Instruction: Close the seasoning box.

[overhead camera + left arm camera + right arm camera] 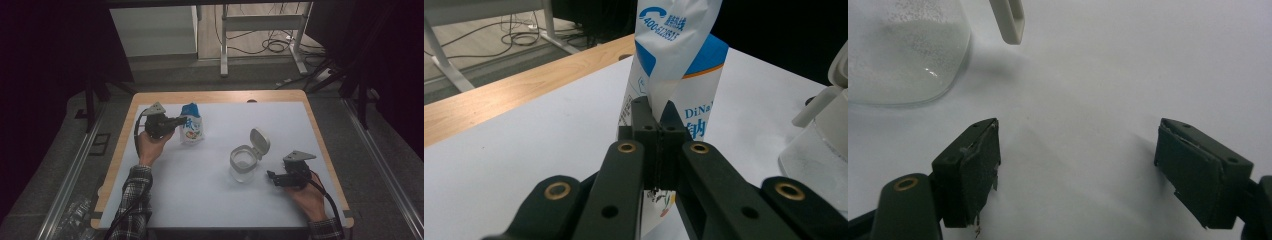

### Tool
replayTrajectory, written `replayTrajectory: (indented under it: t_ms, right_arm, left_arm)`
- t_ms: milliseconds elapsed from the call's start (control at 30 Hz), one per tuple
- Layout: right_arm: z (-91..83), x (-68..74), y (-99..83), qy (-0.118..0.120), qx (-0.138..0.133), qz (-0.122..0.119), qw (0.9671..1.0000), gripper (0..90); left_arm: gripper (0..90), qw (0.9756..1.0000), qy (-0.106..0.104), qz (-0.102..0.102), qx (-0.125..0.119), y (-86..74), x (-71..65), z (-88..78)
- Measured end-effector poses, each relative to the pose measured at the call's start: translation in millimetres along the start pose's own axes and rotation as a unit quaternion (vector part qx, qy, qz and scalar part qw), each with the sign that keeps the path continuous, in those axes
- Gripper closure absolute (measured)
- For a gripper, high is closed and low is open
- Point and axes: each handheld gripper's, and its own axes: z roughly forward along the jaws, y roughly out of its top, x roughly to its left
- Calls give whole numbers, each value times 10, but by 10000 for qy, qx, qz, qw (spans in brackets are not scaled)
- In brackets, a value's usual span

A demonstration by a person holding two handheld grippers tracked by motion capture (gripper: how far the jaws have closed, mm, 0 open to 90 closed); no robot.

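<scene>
A blue and white bag (192,125) stands on the white mat at the back left, and my left gripper (181,121) is shut on its side. In the left gripper view the black jaws pinch a fold of the bag (684,65), with the left gripper (658,117) closed tight on the film. A clear glass jar (243,163) with white powder in its bottom stands mid-right, its white flip lid (259,142) raised. My right gripper (271,176) rests low on the mat just right of the jar, open. Between the right gripper (1078,160) jaws lies bare mat; the jar (903,50) is at the upper left.
The white mat (210,200) covers a wooden table (215,96). Beyond the table's far edge stand a desk frame (260,30) and cables (277,45) on the floor. A person's forearms in plaid sleeves (131,205) come in from below.
</scene>
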Motion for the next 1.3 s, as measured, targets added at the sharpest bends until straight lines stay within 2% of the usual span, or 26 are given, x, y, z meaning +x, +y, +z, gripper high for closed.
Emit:
replayTrajectory:
  t_ms: [333, 567, 767, 1067, 1300]
  right_arm:
    - [-4, -1, 1, 14, -3, -2, 10000, 193]
    - [-23, 11, -4, -8, -78, -62, 10000, 249]
    - [-60, 11, -15, 13, -152, -70, 9999, 271]
    - [-157, 74, -47, 270, -186, -84, 9994, 302]
    - [-235, 144, -66, 204, -212, -161, 9994, 302]
  left_arm:
    - [900, 9999, 80, 134, 30, 36, -128, -17]
    - [900, 9996, 128, 228, 65, 89, -227, -79]
    - [900, 9997, 50, 228, 38, 110, -295, -174]
    - [900, 9992, -62, 351, 175, 174, -460, -288]
    - [900, 9989, -161, 385, 235, 214, -603, -349]
